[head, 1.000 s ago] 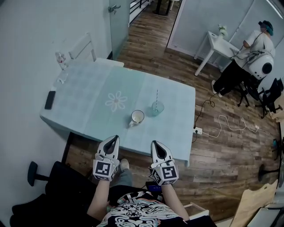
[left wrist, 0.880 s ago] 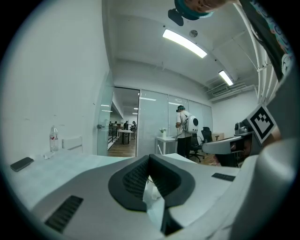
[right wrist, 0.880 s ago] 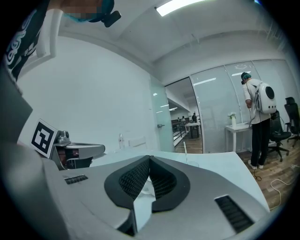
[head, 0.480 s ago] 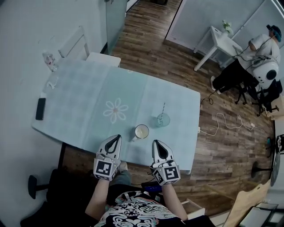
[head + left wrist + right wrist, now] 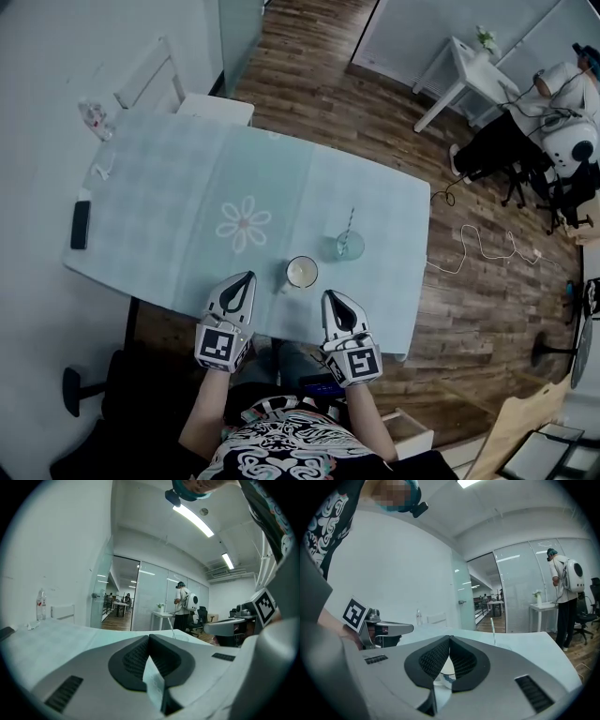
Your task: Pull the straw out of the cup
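Note:
A clear glass cup (image 5: 349, 247) with a striped straw (image 5: 351, 223) upright in it stands on the teal-clothed table (image 5: 169, 197), near the front right. A white mug (image 5: 301, 272) sits just left of it. My left gripper (image 5: 247, 278) is shut and empty at the table's near edge, left of the mug. My right gripper (image 5: 329, 297) is also shut and empty, below the cup and short of it. In the left gripper view the jaws (image 5: 149, 637) meet, with the straw (image 5: 172, 633) beyond. The right gripper view shows shut jaws (image 5: 450, 638) and the straw (image 5: 492, 630) ahead.
A black phone (image 5: 81, 224) lies at the table's left edge and a plastic bottle (image 5: 94, 112) at its far left corner. A white chair (image 5: 155, 80) stands behind the table. A person (image 5: 553, 103) works at a small white table (image 5: 459, 61). A cable (image 5: 483, 248) trails on the floor.
The table has come closer in the head view. Both grippers now reach its near edge, nearer to the mug and cup. Both stay shut.

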Available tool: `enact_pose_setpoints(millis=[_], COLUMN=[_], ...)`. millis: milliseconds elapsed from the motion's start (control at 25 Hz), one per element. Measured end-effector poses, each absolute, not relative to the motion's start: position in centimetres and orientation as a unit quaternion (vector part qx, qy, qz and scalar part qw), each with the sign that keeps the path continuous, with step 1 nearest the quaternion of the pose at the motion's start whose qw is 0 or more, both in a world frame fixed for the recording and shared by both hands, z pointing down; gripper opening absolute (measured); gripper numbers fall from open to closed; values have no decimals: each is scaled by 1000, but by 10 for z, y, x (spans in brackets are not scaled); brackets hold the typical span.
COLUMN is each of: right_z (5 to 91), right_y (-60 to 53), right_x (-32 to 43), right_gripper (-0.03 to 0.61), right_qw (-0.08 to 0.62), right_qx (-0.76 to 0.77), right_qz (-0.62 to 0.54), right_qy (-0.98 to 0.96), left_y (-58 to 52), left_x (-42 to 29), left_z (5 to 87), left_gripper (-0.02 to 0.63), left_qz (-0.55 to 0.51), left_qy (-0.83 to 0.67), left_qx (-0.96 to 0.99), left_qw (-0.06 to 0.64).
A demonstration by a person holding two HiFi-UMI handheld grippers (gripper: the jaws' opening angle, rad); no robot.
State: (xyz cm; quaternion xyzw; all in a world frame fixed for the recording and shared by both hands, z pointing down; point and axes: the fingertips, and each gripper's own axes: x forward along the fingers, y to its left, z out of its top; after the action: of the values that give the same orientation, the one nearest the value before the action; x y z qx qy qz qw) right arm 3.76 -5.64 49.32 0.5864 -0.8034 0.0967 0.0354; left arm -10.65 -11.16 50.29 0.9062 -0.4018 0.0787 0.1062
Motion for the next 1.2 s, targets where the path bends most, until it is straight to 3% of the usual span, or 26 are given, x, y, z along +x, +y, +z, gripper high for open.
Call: enact_pose_setpoints(millis=[1200], right_z=[535], right_y=[-57], right_x=[2], right_gripper=[52], right_qw=[105], right_qx=[408], right_qz=[77], right_qy=[-903], left_y=[-90], left_x=[-76], left_z=[523], left_gripper=[2], left_qz=[99], left_qy=[-444], left_qx=[884], left_qw=[104])
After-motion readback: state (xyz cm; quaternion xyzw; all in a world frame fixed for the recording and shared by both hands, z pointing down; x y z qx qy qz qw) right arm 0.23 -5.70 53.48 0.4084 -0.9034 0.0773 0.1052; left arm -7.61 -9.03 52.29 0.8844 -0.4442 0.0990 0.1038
